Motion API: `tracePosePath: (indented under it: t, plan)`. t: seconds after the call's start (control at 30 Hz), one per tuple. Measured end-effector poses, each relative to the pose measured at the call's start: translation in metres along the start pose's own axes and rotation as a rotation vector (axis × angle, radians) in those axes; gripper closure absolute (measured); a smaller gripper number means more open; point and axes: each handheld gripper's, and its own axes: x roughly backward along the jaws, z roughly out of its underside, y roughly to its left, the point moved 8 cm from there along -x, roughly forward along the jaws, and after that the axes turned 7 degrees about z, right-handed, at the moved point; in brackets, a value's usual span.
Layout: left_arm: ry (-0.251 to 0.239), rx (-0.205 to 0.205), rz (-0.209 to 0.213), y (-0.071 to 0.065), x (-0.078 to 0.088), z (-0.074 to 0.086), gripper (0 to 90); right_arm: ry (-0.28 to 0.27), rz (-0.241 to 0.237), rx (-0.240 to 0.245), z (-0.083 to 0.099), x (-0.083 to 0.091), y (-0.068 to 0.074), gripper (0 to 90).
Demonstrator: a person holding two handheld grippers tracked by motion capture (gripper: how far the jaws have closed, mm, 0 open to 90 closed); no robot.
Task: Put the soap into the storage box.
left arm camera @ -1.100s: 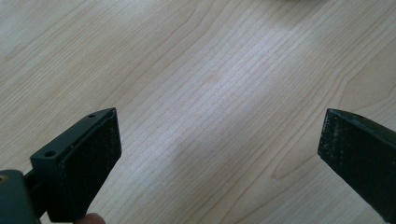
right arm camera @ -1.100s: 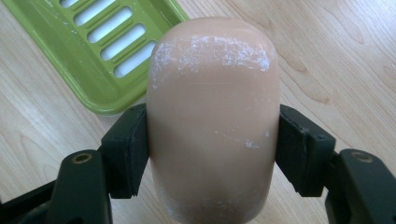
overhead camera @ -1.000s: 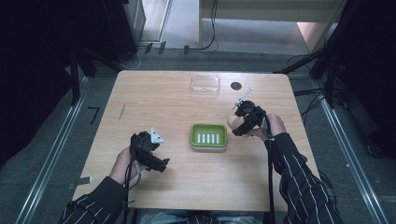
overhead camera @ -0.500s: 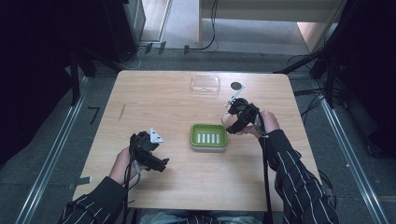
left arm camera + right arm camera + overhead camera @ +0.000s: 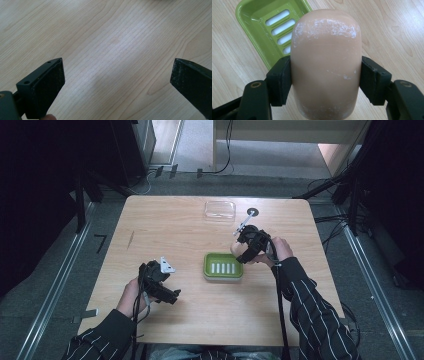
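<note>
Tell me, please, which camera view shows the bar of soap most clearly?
The right gripper view: the peach bar of soap stands large there, clamped at both sides by the right gripper, with the green soap dish behind it. In the high view the bar is a small pale patch at the dish's right edge, mostly hidden by the gripper.

Counts from my side of the table: one bar of soap (image 5: 325, 62), pinched in my right claw (image 5: 325, 82); one green soap dish (image 5: 223, 267), with five slots in its floor as seen from above; one clear plastic lid (image 5: 220, 209) near the far edge; one small black ring (image 5: 253, 212) just beside that lid; two claws in all, the left claw (image 5: 117, 82) with nothing between its jaws; two striped sleeves; one wooden table (image 5: 170, 225) under the lot.
</note>
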Motion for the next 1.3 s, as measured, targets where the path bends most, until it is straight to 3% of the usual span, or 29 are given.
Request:
tracePosePath:
  t: [1.3]
  plan:
    - [0.002, 0.003, 0.001, 0.0, 0.0, 0.002, 0.1, -0.019, -0.04, 0.15, -0.021, -0.011, 0.023, 33.8]
